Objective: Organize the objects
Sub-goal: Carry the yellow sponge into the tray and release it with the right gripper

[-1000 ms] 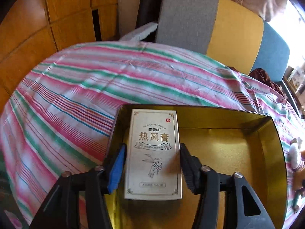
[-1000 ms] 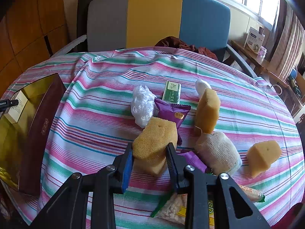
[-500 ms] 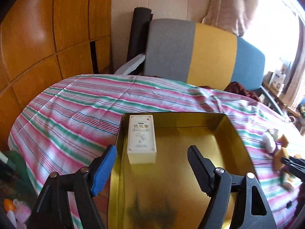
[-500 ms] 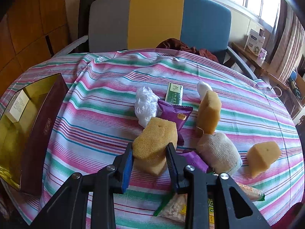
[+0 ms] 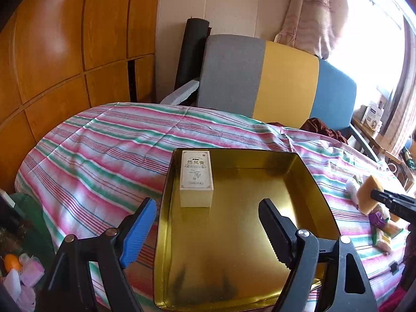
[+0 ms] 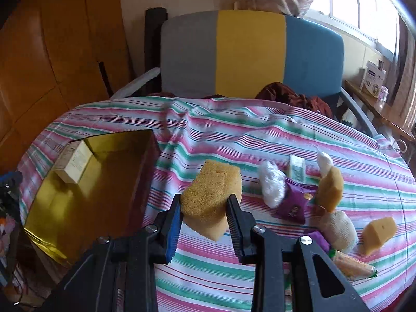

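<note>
A gold tin box (image 5: 306, 171) lies open on the striped table, with a cream carton (image 5: 196, 179) in its far left corner. My left gripper (image 5: 205, 221) is open and empty, held above the tin's near half. My right gripper (image 6: 204, 213) is shut on a yellow sponge (image 6: 212, 195) and holds it above the cloth, just right of the tin (image 6: 145, 161). The carton also shows in the right wrist view (image 6: 75, 165). The sponge and right gripper tip show at the right edge of the left wrist view (image 5: 368, 193).
Loose items lie on the table's right side: a white plastic wad (image 6: 270, 184), a purple packet (image 6: 296, 204), a green-white box (image 6: 297, 169), two more sponges (image 6: 330, 189) (image 6: 378, 234), a beige roll (image 6: 338, 230), a snack bag (image 6: 351, 262). A grey, yellow and blue chair (image 6: 249, 54) stands behind the table.
My left gripper let go of the carton in the tin, opened and drew back. My right gripper lifted the sponge off the table and carried it left toward the tin.
</note>
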`<state>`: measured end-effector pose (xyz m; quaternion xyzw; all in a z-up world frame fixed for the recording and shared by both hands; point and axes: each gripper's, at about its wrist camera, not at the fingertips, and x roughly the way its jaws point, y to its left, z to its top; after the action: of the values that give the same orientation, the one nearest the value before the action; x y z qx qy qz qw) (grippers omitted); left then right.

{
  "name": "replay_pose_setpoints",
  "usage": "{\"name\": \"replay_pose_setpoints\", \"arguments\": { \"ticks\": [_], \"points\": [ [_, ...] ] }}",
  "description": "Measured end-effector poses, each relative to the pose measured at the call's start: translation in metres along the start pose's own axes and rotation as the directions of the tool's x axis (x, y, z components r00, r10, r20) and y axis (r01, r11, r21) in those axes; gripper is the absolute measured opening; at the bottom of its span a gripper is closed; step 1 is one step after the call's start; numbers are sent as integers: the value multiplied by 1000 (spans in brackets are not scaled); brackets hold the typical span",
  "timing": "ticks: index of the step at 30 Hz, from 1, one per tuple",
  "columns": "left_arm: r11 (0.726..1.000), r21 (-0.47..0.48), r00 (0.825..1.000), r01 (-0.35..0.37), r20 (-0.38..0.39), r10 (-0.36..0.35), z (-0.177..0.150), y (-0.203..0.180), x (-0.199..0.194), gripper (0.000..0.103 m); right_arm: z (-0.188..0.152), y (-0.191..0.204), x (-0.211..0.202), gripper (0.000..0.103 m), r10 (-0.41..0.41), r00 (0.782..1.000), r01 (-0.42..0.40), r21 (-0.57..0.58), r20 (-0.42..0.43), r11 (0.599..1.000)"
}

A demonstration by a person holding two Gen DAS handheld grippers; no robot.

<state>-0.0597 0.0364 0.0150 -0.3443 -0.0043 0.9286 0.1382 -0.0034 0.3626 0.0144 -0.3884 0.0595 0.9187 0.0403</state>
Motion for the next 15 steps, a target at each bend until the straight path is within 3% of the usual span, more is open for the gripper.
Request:
{"name": "replay_pose_setpoints", "arguments": {
  "ticks": [6, 15],
  "points": [
    [1000, -24, 1000, -17, -16, 17, -7, 16, 2, 82, 14, 74, 10, 33, 165, 986, -166, -78, -13, 983],
    [989, -136, 998, -54, -42, 49, -19, 59, 3, 85, 13, 162, 44, 33, 332, 933, -348, -113, -137, 931]
  ]
}}
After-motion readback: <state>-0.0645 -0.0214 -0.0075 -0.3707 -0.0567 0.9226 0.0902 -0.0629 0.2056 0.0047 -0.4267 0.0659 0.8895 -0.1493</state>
